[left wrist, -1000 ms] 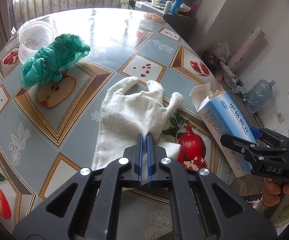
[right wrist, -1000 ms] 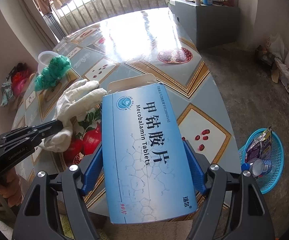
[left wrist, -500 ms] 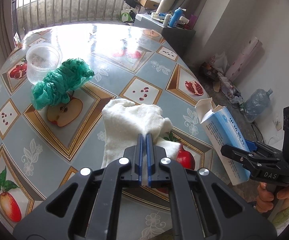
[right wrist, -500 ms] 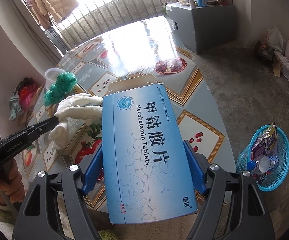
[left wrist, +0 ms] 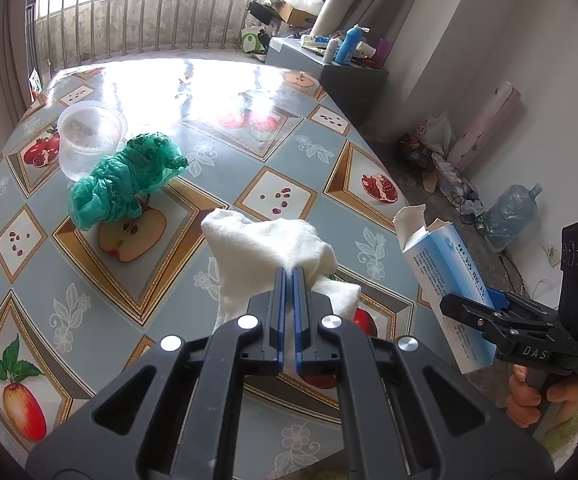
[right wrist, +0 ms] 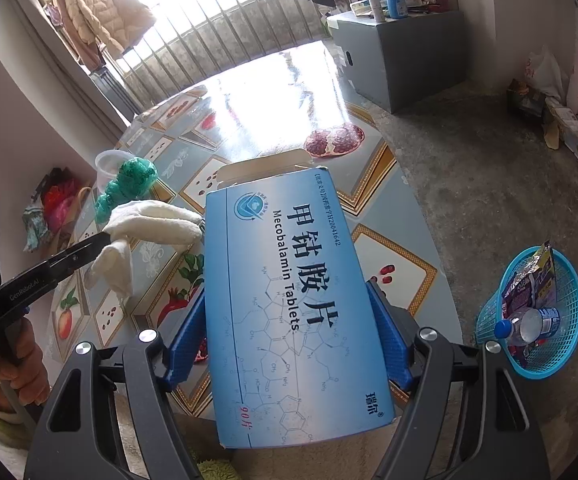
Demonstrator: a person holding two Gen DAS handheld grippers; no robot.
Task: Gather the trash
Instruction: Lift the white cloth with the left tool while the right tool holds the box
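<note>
Okay, both pickups came off the fruit-print table (left wrist: pixel 249 148) in the last second. Left gripper (left wrist: pixel 288 276) was clamped on the white cotton glove (left wrist: pixel 265 248), which now hung bunched, possibly just clear. Right gripper (right wrist: pixel 289 320) pinched the Mecobalamin tablet box (right wrist: pixel 289 288). Blue basket (right wrist: pixel 561 344) on the floor looked like next stop; green plastic bag (left wrist: pixel 125 180) and clear cup (left wrist: pixel 89 140) remained.

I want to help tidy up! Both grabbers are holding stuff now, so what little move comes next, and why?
Probably swing the right gripper, clamped on the blue tablet box, toward the blue basket on the floor. Other trash already sits there, and the left gripper has the white glove lifted too.
</note>
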